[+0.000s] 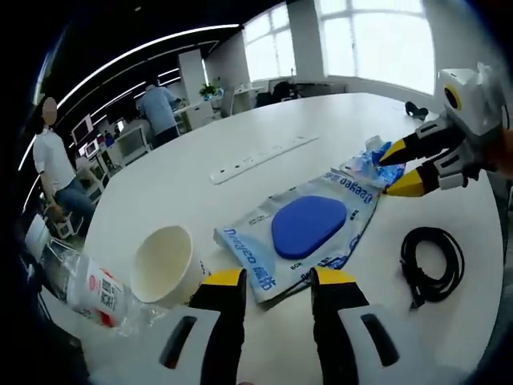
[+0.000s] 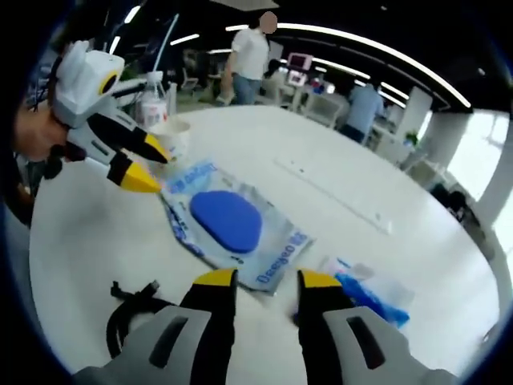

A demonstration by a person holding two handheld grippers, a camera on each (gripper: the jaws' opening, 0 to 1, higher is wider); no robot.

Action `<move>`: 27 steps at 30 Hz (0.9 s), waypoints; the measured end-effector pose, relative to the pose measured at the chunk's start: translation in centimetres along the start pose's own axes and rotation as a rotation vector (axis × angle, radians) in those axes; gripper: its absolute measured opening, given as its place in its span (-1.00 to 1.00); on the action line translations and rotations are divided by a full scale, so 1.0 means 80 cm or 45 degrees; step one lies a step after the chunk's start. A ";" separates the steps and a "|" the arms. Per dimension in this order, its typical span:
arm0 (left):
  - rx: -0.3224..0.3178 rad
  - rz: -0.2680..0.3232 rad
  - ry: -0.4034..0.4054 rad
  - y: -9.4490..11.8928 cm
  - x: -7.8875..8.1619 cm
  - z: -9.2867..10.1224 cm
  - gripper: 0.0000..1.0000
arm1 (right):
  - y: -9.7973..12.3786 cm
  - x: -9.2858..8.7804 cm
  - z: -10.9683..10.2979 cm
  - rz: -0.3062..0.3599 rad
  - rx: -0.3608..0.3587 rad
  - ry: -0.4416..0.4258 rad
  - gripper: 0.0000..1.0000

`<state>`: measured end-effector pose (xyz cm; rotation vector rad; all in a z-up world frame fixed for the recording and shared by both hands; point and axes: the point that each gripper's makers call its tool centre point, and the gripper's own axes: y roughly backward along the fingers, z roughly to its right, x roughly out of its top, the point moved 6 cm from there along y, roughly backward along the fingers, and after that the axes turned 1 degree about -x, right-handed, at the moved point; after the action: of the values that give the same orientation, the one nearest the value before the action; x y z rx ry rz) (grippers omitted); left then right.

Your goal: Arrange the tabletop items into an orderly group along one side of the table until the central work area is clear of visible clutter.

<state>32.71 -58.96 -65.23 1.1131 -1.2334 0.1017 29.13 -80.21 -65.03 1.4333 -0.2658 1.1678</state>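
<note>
We work over a big white round table (image 1: 264, 120) in an open office with tall windows and ceiling light strips; two people stand among desks at the back. In the left gripper view, a clear packet holding a blue pad (image 1: 309, 227) lies flat just ahead of our left gripper (image 1: 275, 282), whose yellow-tipped jaws stand apart with nothing between them. A white paper cup (image 1: 162, 263) lies on its side to the left of the jaws, and a plastic water bottle (image 1: 100, 295) lies beside it near the table edge. A coiled black cable (image 1: 433, 261) sits to the right, apart from the packet. A crumpled blue and clear wrapper (image 1: 365, 163) rests at the packet's far corner, where our right gripper (image 1: 397, 168) hovers with jaws parted. A white power strip (image 1: 260, 158) lies farther back. In the right gripper view, the right gripper's own jaws are apart and empty.
</note>
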 end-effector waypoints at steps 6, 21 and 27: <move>-0.018 0.005 0.012 0.012 0.003 0.009 -0.30 | 0.011 -0.003 -0.007 -0.020 0.053 -0.028 -0.41; -0.041 0.029 -0.007 0.040 0.017 0.031 -0.23 | 0.043 -0.006 -0.018 -0.029 0.079 -0.065 -0.41; -0.029 0.032 -0.006 0.049 0.014 0.039 -0.06 | 0.057 -0.009 -0.020 -0.028 0.072 -0.066 -0.31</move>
<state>28.63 -59.74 -62.21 1.0785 -1.2505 0.1038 24.64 -80.43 -63.09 1.5140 -0.2539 1.1295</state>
